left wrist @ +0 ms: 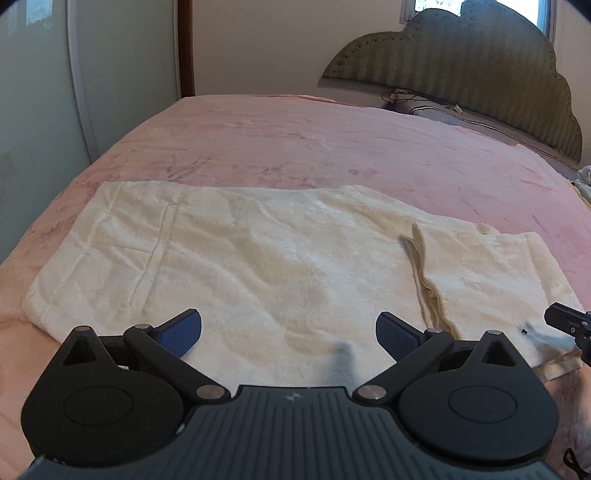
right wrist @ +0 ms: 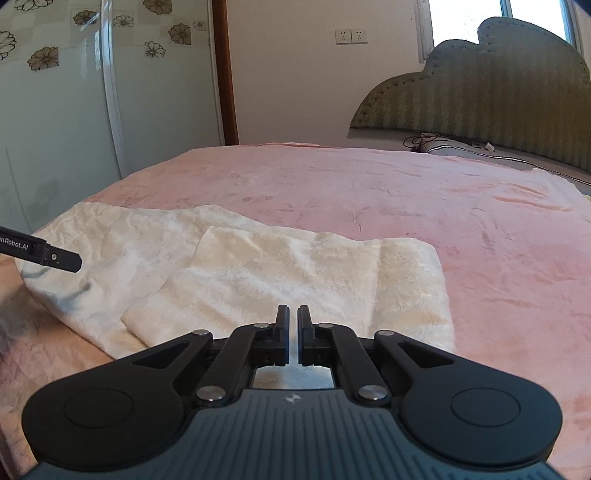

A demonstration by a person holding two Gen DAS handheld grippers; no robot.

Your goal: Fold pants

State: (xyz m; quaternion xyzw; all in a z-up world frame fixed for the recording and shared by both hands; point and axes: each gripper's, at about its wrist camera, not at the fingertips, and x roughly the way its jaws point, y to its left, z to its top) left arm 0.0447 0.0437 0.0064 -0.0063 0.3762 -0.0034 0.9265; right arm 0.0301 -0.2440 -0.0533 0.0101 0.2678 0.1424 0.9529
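The right gripper [left wrist: 570, 325] is cut off by the frame edge; its body hides the pants' [right wrist: 288, 273] near hem.

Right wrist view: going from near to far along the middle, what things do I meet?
Right gripper → cream pants → pink blanket → wall sockets.

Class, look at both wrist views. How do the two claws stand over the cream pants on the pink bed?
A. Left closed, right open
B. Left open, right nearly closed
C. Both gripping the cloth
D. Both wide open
B: the left claw gapes wide above the pants, while the right claw leaves only a slit, holding nothing.
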